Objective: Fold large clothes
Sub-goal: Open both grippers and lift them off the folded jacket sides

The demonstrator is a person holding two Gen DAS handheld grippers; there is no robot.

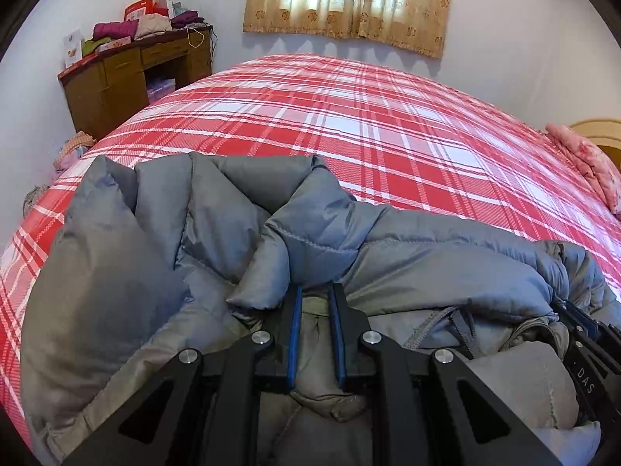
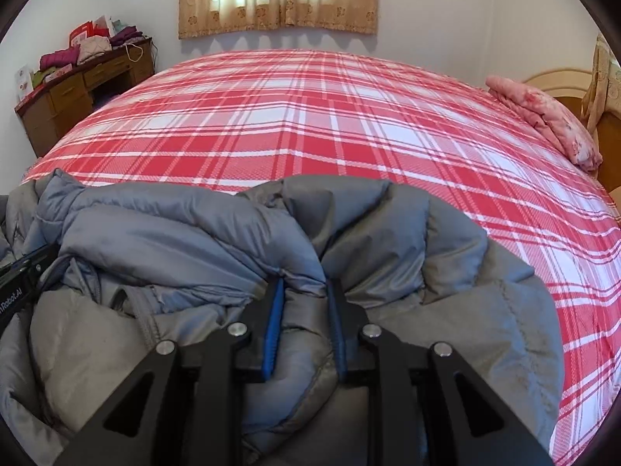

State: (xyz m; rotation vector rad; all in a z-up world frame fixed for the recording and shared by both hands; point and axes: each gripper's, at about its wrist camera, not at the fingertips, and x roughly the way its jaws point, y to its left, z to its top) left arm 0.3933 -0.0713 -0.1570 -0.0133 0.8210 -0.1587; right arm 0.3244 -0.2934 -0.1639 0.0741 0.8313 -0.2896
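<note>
Pinching bunched folds of the grey puffer jacket (image 1: 407,248), both the left gripper (image 1: 315,295) and right gripper (image 2: 302,291) risked slippage (slick, bulky fabric) over the bed (image 2: 310,116)

Jacket (image 1: 407,256): grey padded fabric with a blue-grey sheen, stitched in matching grey; it fills the gap between the jaws of both grippers.

Left gripper (image 1: 316,291) and right gripper (image 2: 302,283): black bodies, blue finger pads, silver pivot pins.

Bedspread (image 2: 310,116), beyond the jaw tips: red and white plaid.

Pillow (image 2: 543,120), far right of the jaws: pink with a floral print.

Curtain (image 1: 349,0), straight ahead above the jaws: tan with a brown flower pattern.

Desk (image 1: 128,73), ahead left: brown wood.
</note>
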